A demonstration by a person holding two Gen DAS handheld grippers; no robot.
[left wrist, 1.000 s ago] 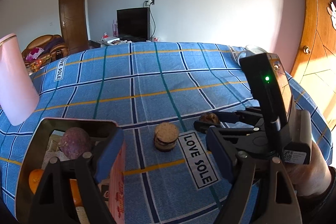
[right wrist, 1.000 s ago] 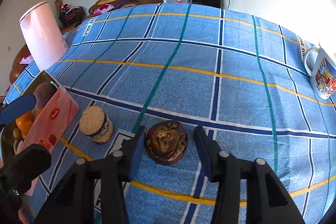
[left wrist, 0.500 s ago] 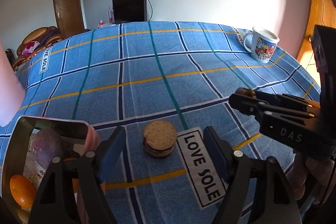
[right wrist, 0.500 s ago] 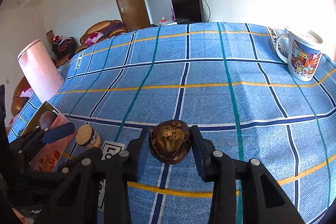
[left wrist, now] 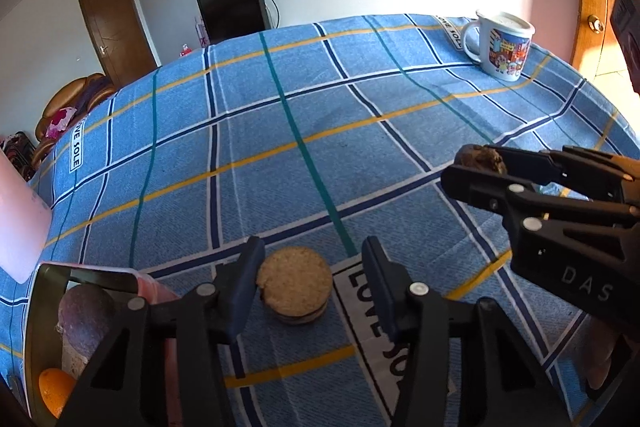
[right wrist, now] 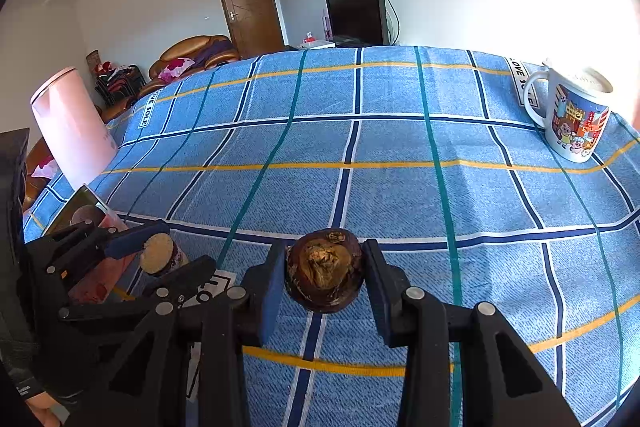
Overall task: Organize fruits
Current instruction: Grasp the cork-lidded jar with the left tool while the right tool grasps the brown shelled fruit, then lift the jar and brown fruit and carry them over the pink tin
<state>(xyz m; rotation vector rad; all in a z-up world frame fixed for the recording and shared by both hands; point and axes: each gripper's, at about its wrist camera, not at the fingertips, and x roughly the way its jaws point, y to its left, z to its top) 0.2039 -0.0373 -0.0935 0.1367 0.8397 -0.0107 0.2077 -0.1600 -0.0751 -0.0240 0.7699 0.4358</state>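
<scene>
We see a dark tray (left wrist: pixel 38 311) holding a purple fruit (left wrist: pixel 86 311) and an orange (left wrist: pixel 54 383) (left edge), our spread left gripper (left wrist: pixel 310 277) flanking a round biscuit sandwich (left wrist: pixel 295 283), our right gripper (right wrist: pixel 323 275) clamping a brown shrivelled fruit (right wrist: pixel 324 269).

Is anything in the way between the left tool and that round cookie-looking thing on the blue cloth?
No, nothing visible blocks it. The left tool is open, and the round sandwich-like piece already sits between its fingers on the tablecloth. The metal tray stands just to the left.
</scene>
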